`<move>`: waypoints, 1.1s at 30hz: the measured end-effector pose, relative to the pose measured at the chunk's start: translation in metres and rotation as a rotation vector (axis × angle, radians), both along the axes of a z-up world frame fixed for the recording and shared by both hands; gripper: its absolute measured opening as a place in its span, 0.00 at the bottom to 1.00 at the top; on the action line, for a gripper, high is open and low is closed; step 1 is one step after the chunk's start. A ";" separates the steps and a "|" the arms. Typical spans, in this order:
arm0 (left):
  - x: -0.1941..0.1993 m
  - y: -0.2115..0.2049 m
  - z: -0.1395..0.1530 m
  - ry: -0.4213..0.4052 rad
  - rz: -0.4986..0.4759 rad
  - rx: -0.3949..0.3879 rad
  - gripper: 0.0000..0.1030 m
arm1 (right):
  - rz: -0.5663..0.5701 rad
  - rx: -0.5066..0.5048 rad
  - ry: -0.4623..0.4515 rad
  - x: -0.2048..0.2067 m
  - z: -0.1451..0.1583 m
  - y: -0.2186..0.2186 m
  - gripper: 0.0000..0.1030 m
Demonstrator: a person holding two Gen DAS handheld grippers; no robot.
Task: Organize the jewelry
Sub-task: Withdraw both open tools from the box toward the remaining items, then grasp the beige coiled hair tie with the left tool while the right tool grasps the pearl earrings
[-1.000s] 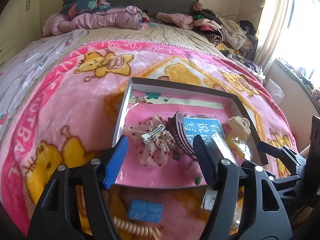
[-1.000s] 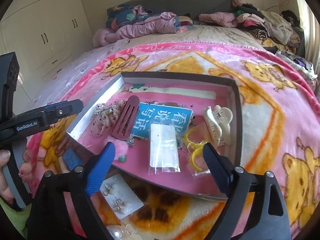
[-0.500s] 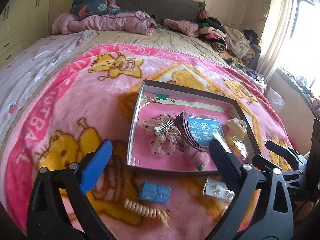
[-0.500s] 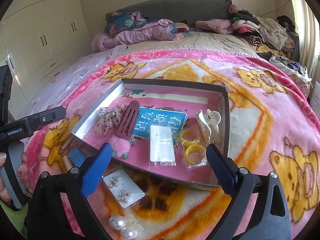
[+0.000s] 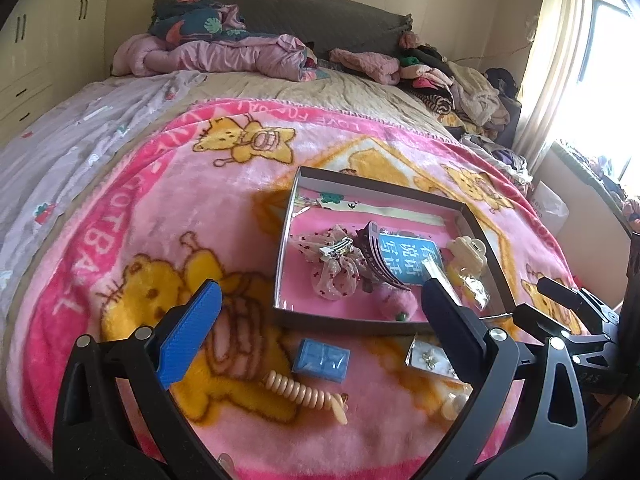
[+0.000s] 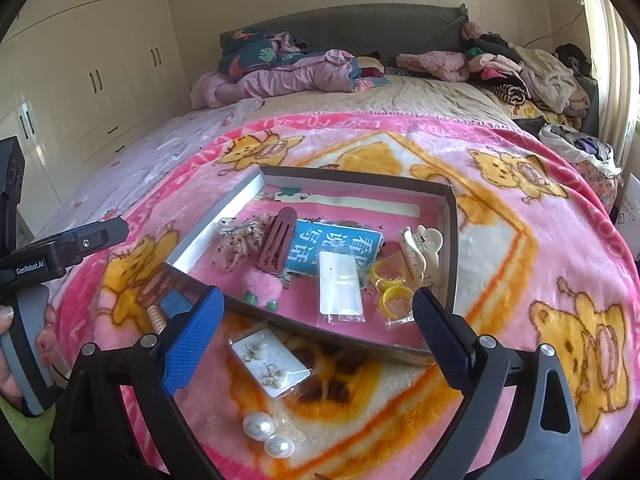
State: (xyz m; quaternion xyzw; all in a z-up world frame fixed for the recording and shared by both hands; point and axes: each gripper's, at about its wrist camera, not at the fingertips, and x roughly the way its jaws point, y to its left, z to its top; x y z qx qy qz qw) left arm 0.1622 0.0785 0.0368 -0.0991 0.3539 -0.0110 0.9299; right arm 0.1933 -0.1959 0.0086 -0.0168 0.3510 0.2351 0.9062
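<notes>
A shallow cardboard box [image 5: 382,324] [image 6: 452,248] lies on the pink blanket, holding a scrunchie [image 5: 336,264], a dark comb [image 6: 276,244], a blue card [image 6: 336,244], a cream claw clip [image 6: 420,248], yellow rings [image 6: 390,292] and a pink pompom [image 6: 262,286]. In front of it lie an earring card [image 6: 270,362], two pearls [image 6: 268,434], a small blue box [image 5: 320,360] and a beige spiral hair tie [image 5: 306,394]. My left gripper [image 5: 316,336] and right gripper [image 6: 316,338] are both open and empty above the near items.
The bed carries a pink cartoon blanket [image 5: 160,208]. Piled bedding [image 5: 224,52] and clothes [image 5: 448,84] lie at the headboard. White wardrobes [image 6: 92,72] stand to the left and a curtained window [image 5: 568,72] to the right.
Both grippers have pulled back and up from the box, so more of the blanket and the loose items in front shows. The left gripper's jaws have spread wider.
</notes>
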 end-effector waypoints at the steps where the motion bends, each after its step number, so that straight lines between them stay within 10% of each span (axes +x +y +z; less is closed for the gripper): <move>1: -0.003 0.000 0.001 -0.002 0.000 0.001 0.89 | 0.001 0.000 -0.002 -0.002 0.001 0.000 0.90; 33: -0.057 0.010 -0.005 -0.004 0.018 0.026 0.89 | 0.100 -0.044 -0.028 -0.054 0.010 0.025 0.90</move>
